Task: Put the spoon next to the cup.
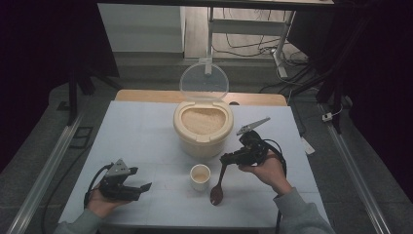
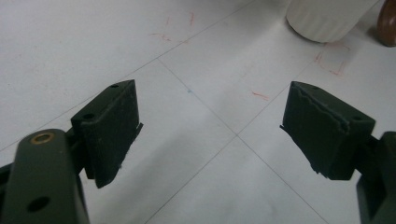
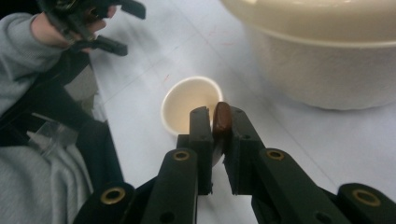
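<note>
My right gripper [image 1: 229, 158]: jaws pressed together on the handle of a brown wooden spoon [image 1: 217, 187]; the bowl hangs down near the table, just right of the small cup [image 1: 200, 176].
My left gripper [image 1: 139, 187]: jaws spread wide with nothing between them, low over the white table [image 1: 141, 131] at near left.
Rice container [image 1: 203, 129]: stands at the far middle of the table, clear lid [image 1: 204, 81] tipped up, pale grain inside.
Slip risk: in the right gripper view I pinch the spoon [image 3: 221, 118] only at its handle end, so I judge it could swivel or drop once loaded.
Spill risk: the cup [image 3: 190, 101] is light, with a narrow mouth; a swing of the spoon bowl could knock it over or scatter grain beside it.
Collision risk: the raised lid sits behind the opening and could be hit on a steep approach.
Hidden: the spoon bowl is blocked by my own jaws in the right gripper view.
Hard to tell: whether the cup holds anything, and whether the spoon bowl touches the table.
Cut off: the cup [image 2: 327, 18] in the left gripper view.
</note>
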Demonstrator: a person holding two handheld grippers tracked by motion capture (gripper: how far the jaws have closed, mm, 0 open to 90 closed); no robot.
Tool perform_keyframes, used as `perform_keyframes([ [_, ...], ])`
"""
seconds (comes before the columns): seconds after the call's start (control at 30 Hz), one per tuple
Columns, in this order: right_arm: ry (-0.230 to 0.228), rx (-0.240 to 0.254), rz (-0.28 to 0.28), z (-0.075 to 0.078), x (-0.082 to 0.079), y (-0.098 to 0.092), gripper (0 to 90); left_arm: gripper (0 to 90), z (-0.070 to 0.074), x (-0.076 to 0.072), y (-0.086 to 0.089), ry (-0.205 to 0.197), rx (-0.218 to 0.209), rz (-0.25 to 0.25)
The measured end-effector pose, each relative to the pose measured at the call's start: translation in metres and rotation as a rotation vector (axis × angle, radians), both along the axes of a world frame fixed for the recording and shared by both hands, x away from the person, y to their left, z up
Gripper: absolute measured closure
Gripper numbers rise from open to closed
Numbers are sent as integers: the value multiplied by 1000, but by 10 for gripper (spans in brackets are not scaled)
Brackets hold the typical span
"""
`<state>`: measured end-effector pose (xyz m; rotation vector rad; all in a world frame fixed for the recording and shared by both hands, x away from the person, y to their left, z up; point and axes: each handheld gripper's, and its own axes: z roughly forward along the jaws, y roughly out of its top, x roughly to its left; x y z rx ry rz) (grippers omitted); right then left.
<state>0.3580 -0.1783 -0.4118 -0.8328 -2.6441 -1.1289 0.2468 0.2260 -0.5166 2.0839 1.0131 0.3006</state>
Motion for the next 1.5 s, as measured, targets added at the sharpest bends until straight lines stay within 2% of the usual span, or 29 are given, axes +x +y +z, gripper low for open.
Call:
perform_keyframes([
  [0.27, -45, 38, -103, -22, 10, -3, 762, 185, 0, 0, -1, -1, 2, 1],
  [0.5, -91, 42, -175, -45, 18, -9, 702, 185, -1, 1, -1, 4, 5, -1],
  [0.7, -76, -1, -221, -66, 25, -9, 640, 185, -2, 1, -1, 6, 7, -3],
  [0.8, -84, -13, -233, -76, 29, -10, 605, 185, -3, 2, -1, 8, 8, -3],
  [0.93, -92, -56, -262, -86, 30, -8, 562, 185, -3, 2, -1, 9, 9, -3],
  [1.0, -103, -76, -277, -89, 30, -7, 543, 185, -3, 2, -1, 9, 11, -3],
  [1.13, -157, -140, -295, -95, 27, -3, 499, 185, -4, 2, -2, 10, 12, -6],
  [1.3, -173, -176, -309, -99, 26, -1, 468, 185, -4, 2, -2, 11, 14, -8],
  [1.43, -187, -226, -317, -104, 25, 1, 448, 185, -4, 2, -2, 13, 16, -10],
  [1.5, -205, -225, -320, -104, 24, 0, 448, 187, -5, 2, -2, 14, 16, -11],
])
